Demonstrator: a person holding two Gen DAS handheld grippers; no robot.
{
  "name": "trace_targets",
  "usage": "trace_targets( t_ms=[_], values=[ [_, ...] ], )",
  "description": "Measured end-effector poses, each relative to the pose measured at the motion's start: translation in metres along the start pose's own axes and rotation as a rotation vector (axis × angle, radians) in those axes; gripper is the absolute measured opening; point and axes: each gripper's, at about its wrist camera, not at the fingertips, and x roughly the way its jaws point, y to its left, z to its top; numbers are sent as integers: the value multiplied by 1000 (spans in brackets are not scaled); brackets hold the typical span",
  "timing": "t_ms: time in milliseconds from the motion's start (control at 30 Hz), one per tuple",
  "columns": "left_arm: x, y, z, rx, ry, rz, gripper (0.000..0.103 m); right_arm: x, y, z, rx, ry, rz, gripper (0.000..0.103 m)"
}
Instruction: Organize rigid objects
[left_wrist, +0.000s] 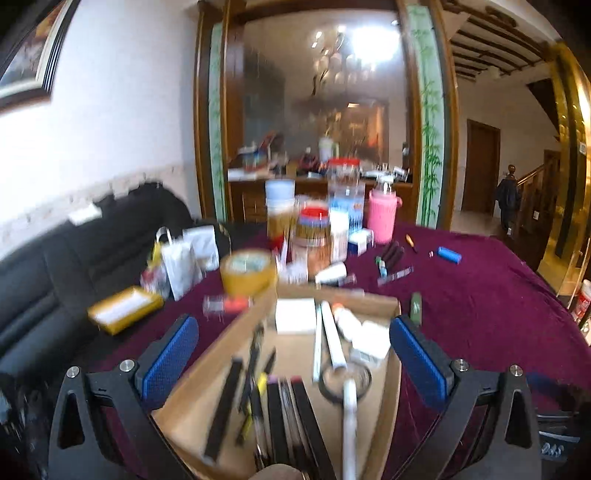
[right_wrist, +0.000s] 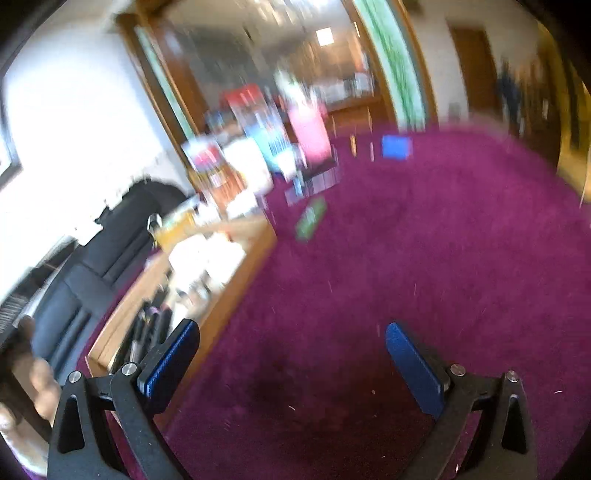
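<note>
The cardboard box (left_wrist: 295, 369) sits on the purple tablecloth (left_wrist: 480, 314), directly under the left gripper (left_wrist: 293, 354). It already holds dark pens and sticks along its near side, a white block (left_wrist: 295, 315) at the far end, a white tube (left_wrist: 332, 338) lying lengthwise, and a ring-shaped thing near the middle. The left gripper's jaws stand wide apart above the box with nothing between the pads. The right gripper (right_wrist: 293, 363) hangs over bare cloth to the right of the box, its jaws also spread and empty.

Judging by the loose things still on the cloth, the step in hand looks like fetching the next piece. Beyond the box lie a roll of yellow tape (left_wrist: 248, 271), a small green piece (left_wrist: 416, 304) just past the box's far right corner, a row of slim dark pens (left_wrist: 391, 254) and a blue lighter (left_wrist: 448, 254) farther out. The green piece is nearest for either gripper. A clean pick would come down with the pads straddling its narrow sides, clear of the cardboard wall.

To the right the cloth is open, giving the right gripper free room. Ahead, jars and a pink bottle (left_wrist: 382, 216) crowd the far side and could tip if brushed. On the left a yellow case (left_wrist: 125, 310) lies near the table's edge, with a dark sofa (left_wrist: 74, 266) beyond.
</note>
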Motion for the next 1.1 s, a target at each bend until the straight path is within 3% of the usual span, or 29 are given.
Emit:
trace_targets(
  t_ms=[67, 100, 233, 333, 600, 1100],
  values=[
    [5, 6, -9, -52, 65, -26, 103, -10, 24, -4, -86, -77, -25, 103],
    [7, 9, -13, -68, 89, -30, 103, -6, 37, -6, -135, -63, -18, 103],
    [13, 22, -31, -80, 145, 55, 103, 27, 57, -7, -167, 120, -16, 103],
    [11, 33, -39, -114, 155, 82, 103, 40, 65, -9, -153, 180, -15, 103],
    [14, 58, -47, -167, 190, 101, 103, 40, 81, -21, -193, 172, -56, 103],
    [17, 71, -57, -179, 234, 112, 103, 46, 96, -30, -245, 198, -73, 103]
  ],
)
